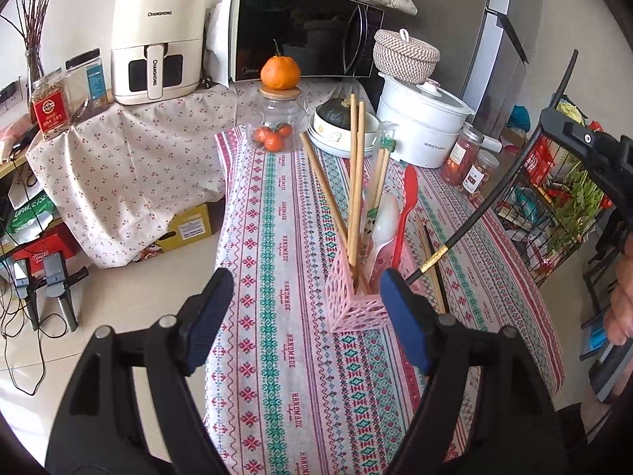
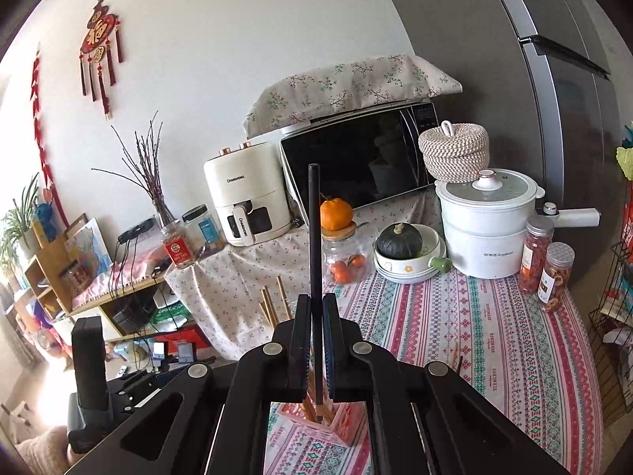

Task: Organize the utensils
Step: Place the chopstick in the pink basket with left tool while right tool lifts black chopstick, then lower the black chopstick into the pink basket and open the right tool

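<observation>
Wide-parted blue pads of the left gripper (image 1: 306, 316) fill the bottom of the left wrist view, released and with nothing pressed between them, though the pink lattice utensil holder (image 1: 358, 303) on the patterned counter (image 1: 277, 237) is framed just ahead of them, its near corner beside the right pad. Most of the sorting can be judged as done: several wooden chopsticks (image 1: 356, 182) are stood in the holder, fanned toward twelve o'clock, together with a packaged pair with green ends (image 1: 381, 166), a white spoon (image 1: 385, 221) and a red spoon (image 1: 407, 206). A black chopstick with a gold band (image 1: 467, 233) is clamped in the right gripper (image 2: 315, 304), which is clenched on it; in the left wrist view the stick is seen slanting down from two o'clock with its tip reaching the holder's rim, and in the right wrist view it is seen lined up over the opening directly below. Its insertion is judged to be the step in hand and not yet finished. Left on the counter, at about three o'clock of the holder and just beside it, are what look like a wooden chopstick and a dark one (image 1: 435, 273), so those are judged as remaining to be collected.
</observation>
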Demonstrator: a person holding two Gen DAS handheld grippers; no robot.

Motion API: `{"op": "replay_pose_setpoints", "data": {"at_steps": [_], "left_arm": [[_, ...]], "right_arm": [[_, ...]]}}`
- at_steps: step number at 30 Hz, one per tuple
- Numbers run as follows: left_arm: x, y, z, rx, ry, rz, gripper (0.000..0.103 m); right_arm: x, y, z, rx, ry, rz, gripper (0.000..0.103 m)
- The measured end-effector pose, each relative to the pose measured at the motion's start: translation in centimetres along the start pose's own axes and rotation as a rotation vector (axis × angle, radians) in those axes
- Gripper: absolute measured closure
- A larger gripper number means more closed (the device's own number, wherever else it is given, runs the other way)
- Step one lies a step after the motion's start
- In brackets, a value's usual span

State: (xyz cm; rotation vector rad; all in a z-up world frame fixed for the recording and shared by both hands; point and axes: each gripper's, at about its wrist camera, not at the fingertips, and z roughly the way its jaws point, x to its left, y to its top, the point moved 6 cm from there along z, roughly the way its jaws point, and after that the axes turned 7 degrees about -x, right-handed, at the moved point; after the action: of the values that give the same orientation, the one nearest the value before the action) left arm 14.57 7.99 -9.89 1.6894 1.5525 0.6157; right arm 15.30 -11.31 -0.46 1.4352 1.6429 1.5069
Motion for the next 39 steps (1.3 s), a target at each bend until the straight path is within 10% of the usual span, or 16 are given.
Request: {"op": "replay_pose_setpoints", "data": {"at_steps": [23, 39], "left_arm": [[0.1, -1.9, 1.0, 0.096, -0.008, 0.021, 0.021], [-3.4, -1.9, 0.8, 0.119, -0.081, 0.009, 0.018]], "right_arm": [[0.3, -6.1, 6.8, 0.207, 0.005, -0.049, 0.096], [-5.5, -3.9, 1.0, 0.163, -0.072, 0.017, 0.034]]}}
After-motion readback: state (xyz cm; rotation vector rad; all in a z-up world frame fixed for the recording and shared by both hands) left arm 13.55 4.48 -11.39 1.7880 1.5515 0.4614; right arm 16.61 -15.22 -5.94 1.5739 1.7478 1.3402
